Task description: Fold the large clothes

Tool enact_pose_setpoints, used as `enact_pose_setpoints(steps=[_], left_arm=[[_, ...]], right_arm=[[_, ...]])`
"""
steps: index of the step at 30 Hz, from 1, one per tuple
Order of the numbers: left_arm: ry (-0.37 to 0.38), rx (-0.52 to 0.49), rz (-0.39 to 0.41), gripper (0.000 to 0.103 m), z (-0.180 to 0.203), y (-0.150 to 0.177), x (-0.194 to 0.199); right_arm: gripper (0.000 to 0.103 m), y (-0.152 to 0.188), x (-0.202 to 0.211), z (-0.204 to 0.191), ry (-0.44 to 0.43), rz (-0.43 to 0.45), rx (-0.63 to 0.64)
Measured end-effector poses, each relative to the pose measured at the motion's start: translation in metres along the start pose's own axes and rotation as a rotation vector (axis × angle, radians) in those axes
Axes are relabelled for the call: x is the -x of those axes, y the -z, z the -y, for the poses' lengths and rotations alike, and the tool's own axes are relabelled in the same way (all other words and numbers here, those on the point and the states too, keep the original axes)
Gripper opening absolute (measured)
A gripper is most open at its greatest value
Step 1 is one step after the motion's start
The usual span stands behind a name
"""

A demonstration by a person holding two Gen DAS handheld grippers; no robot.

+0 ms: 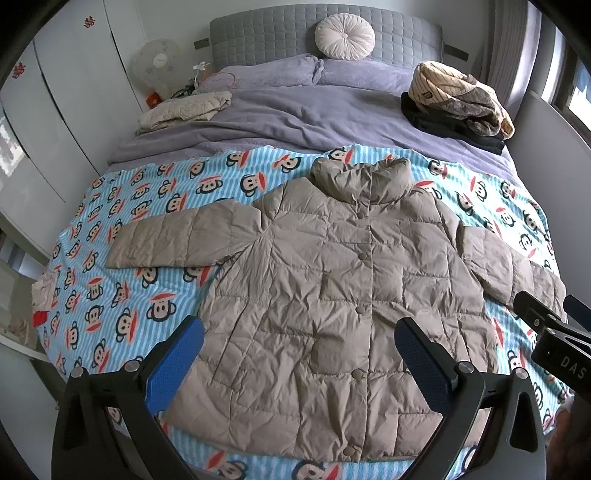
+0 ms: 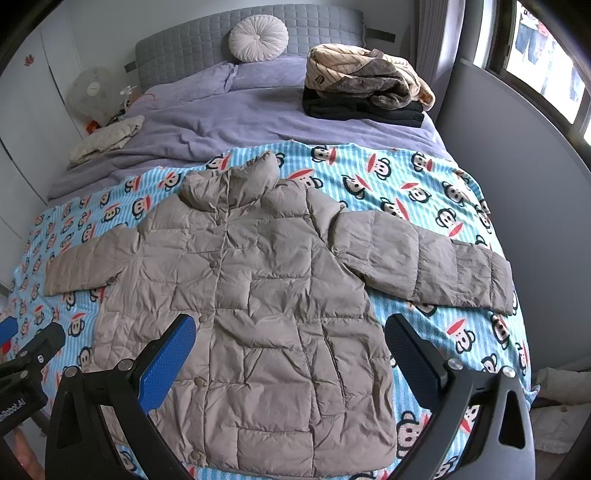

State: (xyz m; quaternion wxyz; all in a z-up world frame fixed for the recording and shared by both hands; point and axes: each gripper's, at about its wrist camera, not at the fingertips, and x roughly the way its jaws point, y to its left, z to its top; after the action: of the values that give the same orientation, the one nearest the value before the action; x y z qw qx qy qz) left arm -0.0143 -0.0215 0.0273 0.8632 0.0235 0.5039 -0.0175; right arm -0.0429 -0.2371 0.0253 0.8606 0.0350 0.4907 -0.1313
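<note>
A beige quilted puffer jacket [image 1: 332, 288] lies flat and buttoned, front up, on a blue monkey-print blanket [image 1: 122, 302], collar toward the headboard, both sleeves spread out sideways. It also shows in the right wrist view [image 2: 258, 295]. My left gripper [image 1: 299, 336] is open and empty, held above the jacket's lower half. My right gripper [image 2: 290, 332] is open and empty above the jacket's lower right part. The right gripper's body shows at the right edge of the left wrist view [image 1: 554, 332].
The blanket [image 2: 424, 192] covers the near half of a bed with purple bedding [image 1: 295, 114]. A stack of folded clothes [image 1: 458, 99] sits at the far right, a folded beige garment [image 1: 184, 109] at the far left. A round cushion [image 1: 345, 36] leans on the headboard.
</note>
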Motion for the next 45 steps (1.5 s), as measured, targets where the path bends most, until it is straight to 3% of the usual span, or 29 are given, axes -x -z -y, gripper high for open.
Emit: enact_pose_setpoints(steps=[15, 23, 29, 32, 36, 40, 45], left_arm=[[0.053, -0.004, -0.035, 0.103, -0.020, 0.008, -0.007], [0.096, -0.022, -0.088, 0.103, -0.039, -0.002, -0.035], [0.127, -0.022, -0.126, 0.103, -0.059, -0.009, -0.073], [0.170, 0.043, -0.149, 0.103, -0.093, -0.010, -0.102], [0.189, 0.166, -0.169, 0.103, -0.154, -0.010, -0.150], [0.186, 0.289, -0.176, 0.103, -0.218, -0.004, -0.197], [0.223, 0.491, -0.173, 0.103, -0.310, 0.002, -0.263]], right_arm=[[0.102, 0.003, -0.003, -0.007, 0.028, -0.018, -0.024], [0.102, 0.002, -0.016, -0.019, 0.048, -0.046, -0.053], [0.102, 0.001, -0.032, -0.042, 0.010, -0.082, -0.096], [0.102, 0.001, -0.045, -0.063, -0.011, -0.095, -0.085], [0.103, 0.004, -0.069, -0.101, -0.118, -0.145, -0.080], [0.103, 0.011, -0.104, -0.157, -0.234, -0.283, -0.031], [0.103, 0.032, -0.129, -0.203, -0.230, -0.369, 0.006]])
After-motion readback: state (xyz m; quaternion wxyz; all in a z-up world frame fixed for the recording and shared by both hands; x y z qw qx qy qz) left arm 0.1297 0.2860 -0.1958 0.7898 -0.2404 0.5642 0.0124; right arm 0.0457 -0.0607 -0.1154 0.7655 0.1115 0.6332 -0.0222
